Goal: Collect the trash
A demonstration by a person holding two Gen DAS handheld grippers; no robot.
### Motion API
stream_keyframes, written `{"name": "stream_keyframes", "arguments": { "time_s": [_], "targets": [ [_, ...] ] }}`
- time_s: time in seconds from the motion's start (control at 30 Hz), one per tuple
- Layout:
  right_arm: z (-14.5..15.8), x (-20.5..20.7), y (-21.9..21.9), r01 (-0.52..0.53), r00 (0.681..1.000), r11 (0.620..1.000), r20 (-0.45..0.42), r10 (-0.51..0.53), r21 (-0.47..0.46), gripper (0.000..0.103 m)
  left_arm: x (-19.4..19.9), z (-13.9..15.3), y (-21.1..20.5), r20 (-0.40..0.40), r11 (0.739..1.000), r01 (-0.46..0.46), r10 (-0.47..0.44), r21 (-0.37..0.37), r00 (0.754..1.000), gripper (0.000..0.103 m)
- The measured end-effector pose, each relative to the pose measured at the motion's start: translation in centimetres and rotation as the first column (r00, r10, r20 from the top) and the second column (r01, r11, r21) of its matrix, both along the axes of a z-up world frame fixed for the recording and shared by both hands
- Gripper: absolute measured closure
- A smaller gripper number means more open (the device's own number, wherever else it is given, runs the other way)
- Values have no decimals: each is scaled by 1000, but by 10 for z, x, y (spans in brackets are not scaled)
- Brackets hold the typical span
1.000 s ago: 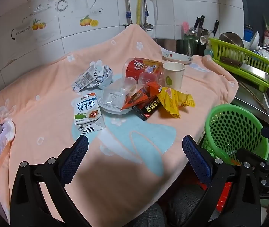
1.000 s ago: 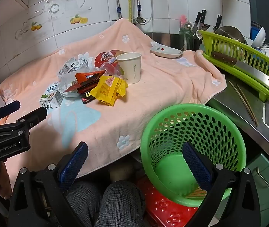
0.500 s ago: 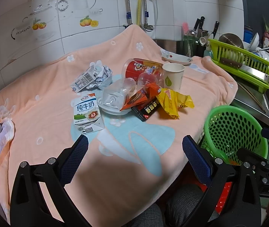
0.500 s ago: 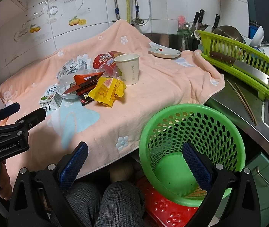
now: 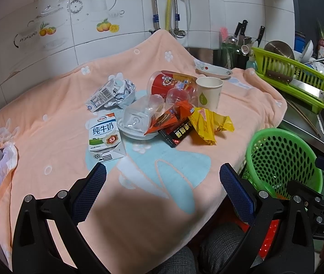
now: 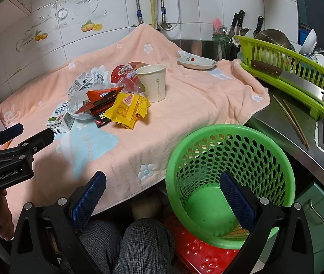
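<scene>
Trash pile sits mid-towel (image 5: 54,141), counted: 1 milk carton (image 5: 104,134), 1 crumpled foil-paper wad (image 5: 114,93), 1 red snack tub (image 5: 173,83) on its side, 1 paper cup (image 5: 208,93) upright, 1 clear plastic tray (image 5: 141,116) on a white dish, 1 small clear cup (image 5: 177,96), 3 wrappers: orange wrapper (image 5: 171,118), black wrapper (image 5: 178,133), yellow wrapper (image 5: 209,125). 1 green basket (image 6: 230,173) below the table edge, on a red stool (image 6: 196,258); only scraps at its bottom, can't make out what.

Hidden/cut off: snack tub partly behind cup & clear plastics; black wrapper mostly under the orange & yellow ones; in right wrist view the carton (image 6: 59,116) is half hidden by the tray.

Axes: carton lies flat, long axis roughly near-to-far, gable end toward the camera. Tub's long axis runs left-right, its mouth facing left/camera. Yellow wrapper's length runs far-left to near-right.

Left gripper (image 5: 163,194) spread wide, nothing between fingers, hovers over the near towel, apart from the pile. Right gripper (image 6: 163,196) also spread, nothing held, over the basket rim & towel edge.

Also: 1 saucer (image 5: 214,70) at far towel edge, 1 green dish rack (image 6: 291,73) w/ a cleaver, 2 chopsticks (image 6: 291,118) on the steel counter.
</scene>
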State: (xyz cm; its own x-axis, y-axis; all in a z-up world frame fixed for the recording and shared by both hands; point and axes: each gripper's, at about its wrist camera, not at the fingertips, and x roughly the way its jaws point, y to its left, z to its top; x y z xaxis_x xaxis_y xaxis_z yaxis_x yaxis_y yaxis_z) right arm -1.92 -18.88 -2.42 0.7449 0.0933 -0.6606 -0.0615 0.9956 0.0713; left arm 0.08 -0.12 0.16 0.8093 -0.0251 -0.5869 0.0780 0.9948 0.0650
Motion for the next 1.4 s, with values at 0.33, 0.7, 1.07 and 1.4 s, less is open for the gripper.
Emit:
{"name": "stream_keyframes", "arguments": {
  "time_s": [0.33,0.7,1.07,1.4],
  "targets": [
    [-1,2,1,-5,1000,1000,-1,5,2,6,2,0,1,-5,1000,-1,1,1,1000,5],
    [1,6,2,-8,1000,1000,4,8,4,6,3,0,2,-7,1000,-2,2,-1,1000,5],
    [1,9,4,-16,1000,1000,8,16,5,6,8,1,4,-14,1000,-8,8,-6,1000,5],
    [1,16,7,-23,1000,1000,6,23,0,6,14,-2,8,-22,1000,-20,20,-15,1000,5]
  ]
}}
